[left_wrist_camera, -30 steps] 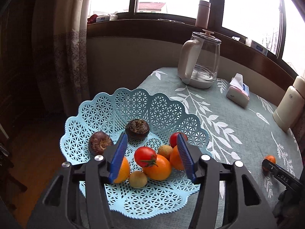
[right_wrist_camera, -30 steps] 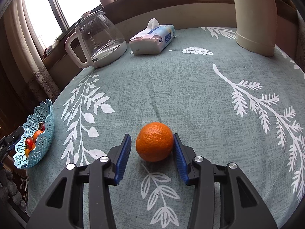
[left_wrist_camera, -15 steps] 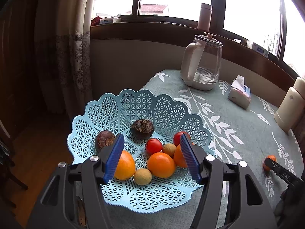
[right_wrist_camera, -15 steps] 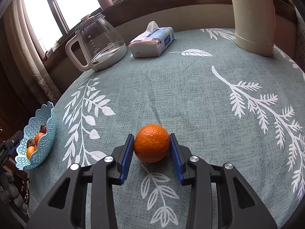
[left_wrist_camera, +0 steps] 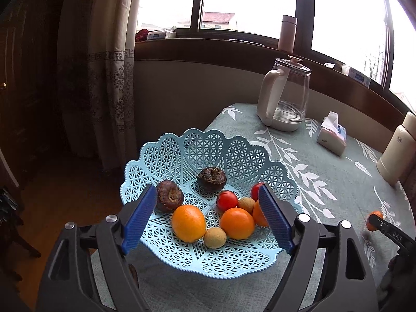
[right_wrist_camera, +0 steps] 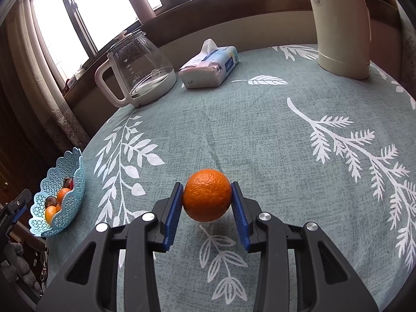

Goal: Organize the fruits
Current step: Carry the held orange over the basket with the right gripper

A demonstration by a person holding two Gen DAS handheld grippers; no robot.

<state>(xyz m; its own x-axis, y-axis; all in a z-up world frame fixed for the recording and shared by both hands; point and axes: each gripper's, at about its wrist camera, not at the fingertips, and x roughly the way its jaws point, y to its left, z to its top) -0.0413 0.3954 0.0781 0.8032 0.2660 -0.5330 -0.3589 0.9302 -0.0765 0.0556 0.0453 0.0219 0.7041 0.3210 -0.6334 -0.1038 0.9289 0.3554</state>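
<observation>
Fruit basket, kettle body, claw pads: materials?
Fruit basket: looks like moulded plastic, matte light blue, openwork lattice with scalloped rim.
Kettle body: clear and glossy, glass or clear plastic; handle and base look like white plastic.
Right claw pads: blue, ribbed, probably rubber.

Blown-out windows (left_wrist_camera: 249,2) backlight a dim room; fisheye edges curve.
</observation>
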